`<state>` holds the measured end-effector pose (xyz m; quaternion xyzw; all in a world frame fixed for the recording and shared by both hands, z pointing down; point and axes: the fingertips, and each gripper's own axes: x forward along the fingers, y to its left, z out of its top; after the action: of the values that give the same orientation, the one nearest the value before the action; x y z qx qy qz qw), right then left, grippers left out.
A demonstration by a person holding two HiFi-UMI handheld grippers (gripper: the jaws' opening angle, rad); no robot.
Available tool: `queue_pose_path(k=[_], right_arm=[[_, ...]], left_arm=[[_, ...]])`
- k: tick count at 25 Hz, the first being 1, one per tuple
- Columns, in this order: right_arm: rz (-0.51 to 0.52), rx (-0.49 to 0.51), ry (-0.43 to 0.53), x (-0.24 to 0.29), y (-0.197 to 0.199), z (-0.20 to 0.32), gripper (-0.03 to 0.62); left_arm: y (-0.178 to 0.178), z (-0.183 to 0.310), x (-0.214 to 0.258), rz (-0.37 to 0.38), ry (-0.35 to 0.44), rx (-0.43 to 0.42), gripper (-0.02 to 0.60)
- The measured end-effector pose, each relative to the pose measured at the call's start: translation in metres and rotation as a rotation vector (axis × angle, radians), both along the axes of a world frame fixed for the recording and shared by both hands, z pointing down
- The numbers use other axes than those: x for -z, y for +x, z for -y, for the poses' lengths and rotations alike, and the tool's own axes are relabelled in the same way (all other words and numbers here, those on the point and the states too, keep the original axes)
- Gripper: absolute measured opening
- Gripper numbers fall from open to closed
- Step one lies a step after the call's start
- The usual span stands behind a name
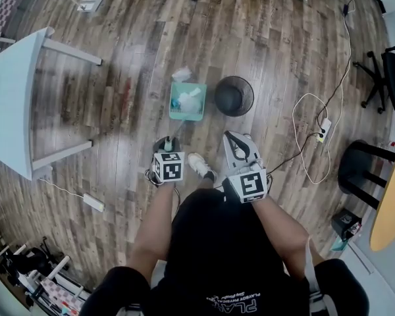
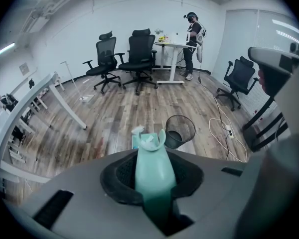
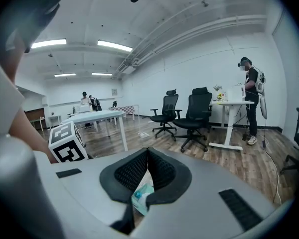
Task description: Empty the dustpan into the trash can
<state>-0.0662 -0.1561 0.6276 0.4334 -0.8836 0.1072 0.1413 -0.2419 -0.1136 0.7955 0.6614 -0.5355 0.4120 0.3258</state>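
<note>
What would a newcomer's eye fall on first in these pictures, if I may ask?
Probably the teal dustpan loaded with crumpled paper, out on the wood floor just left of the black mesh trash can in the head view. Next, the left tongs clamped on the dustpan's long handle, while the right tongs are shut and empty.

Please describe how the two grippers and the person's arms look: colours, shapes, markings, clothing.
Both the left gripper and the right gripper have smooth grey shells and black, textured pads. Each carries a cube with black-and-white square markers. The forearms are uncovered; the person wears black clothing.
</note>
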Motion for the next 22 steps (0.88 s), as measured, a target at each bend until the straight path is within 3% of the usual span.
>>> queue_pose_path(k=[14, 22], right_arm=[[-0.029, -0.129, 0.082, 0.042, 0.018, -0.034, 0.023], [-0.033, -0.09, 0.112, 0.067, 0.043, -0.051, 0.023]], left_arm=[[-0.013, -0.04, 0.057, 0.007, 0.091, -0.092, 0.097], [-0.004, -0.046, 0.122, 0.042, 0.203, -0.111, 0.097]])
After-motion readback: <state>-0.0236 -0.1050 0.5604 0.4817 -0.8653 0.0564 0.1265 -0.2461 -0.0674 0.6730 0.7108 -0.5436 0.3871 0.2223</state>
